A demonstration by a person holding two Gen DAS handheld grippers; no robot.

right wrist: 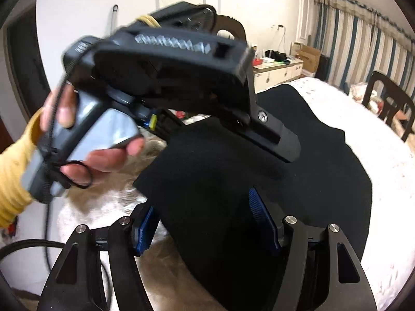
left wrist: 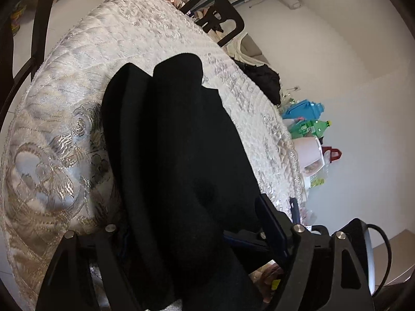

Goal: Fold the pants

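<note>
OK, one pair of black fabric pants (right wrist: 272,160), folded into a thick bundle, lying on the round table under a white-and-silver quilted brocade cloth (left wrist: 145,41). Two hand-held grippers in play. Right gripper (right wrist: 207,223): both blue ribbed pads (right wrist: 262,215) spread wide either side of the near pants edge; fabric sits between them, can't tell if the pads actually press it. Left gripper (right wrist: 282,145): seen from the right wrist, blurred, held in one hand (right wrist: 98,155) with a yellow knit sleeve (right wrist: 13,178), hovering over the pants. From its own camera, black fabric fills the gap between its spread fingers; grip not confirmable. Two dark wooden chairs (left wrist: 220,15) at the far table edge.
</note>
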